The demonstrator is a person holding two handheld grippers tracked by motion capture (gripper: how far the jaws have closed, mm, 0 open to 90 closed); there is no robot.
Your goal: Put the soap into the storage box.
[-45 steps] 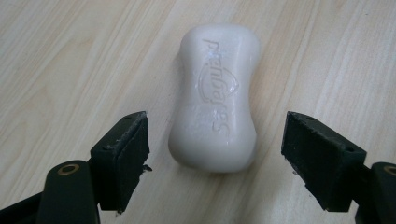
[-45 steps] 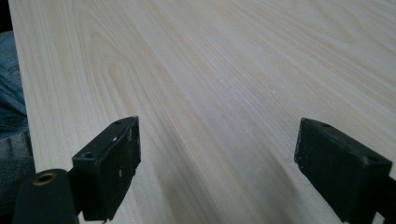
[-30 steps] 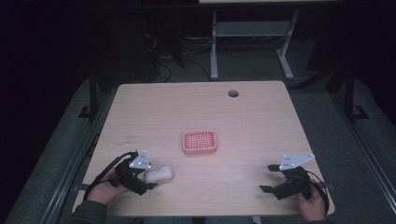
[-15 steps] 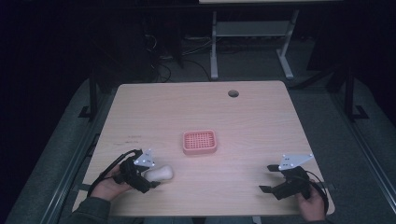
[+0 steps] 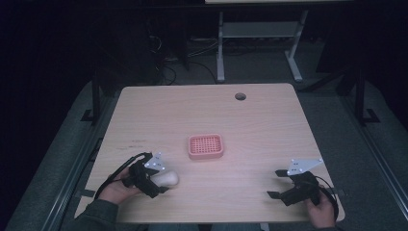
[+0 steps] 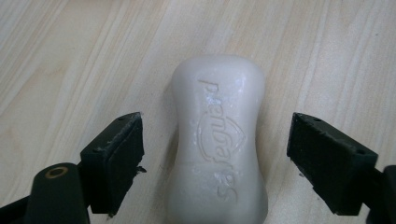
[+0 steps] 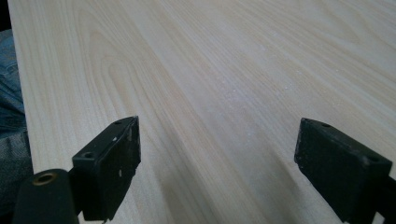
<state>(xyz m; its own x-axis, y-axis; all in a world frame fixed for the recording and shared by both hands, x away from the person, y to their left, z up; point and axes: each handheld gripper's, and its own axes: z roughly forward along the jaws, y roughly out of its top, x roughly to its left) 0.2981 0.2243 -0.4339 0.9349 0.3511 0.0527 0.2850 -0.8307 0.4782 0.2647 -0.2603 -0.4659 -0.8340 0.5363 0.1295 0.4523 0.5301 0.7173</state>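
**While soap lies between open jaws: tabletop stock**

Soap (image 6: 217, 140): flat on tabletop (image 5: 269, 120), near left corner, untouched. Left claw (image 6: 215, 154): jaws just opening, clear of soap both sides. Right claw (image 7: 217, 158): agape, holding nothing. Pink dish (image 5: 206, 146): mid-tabletop.

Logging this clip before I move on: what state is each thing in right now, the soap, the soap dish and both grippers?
Soap: lying flat on the table, lettering up, between the left gripper's jaws, not pinched.
Soap dish: empty, mid-table, apart from the soap.
Left gripper: open, jaws just been opening, gaps either side of the soap.
Right gripper: open, nothing between its jaws, over bare wood.
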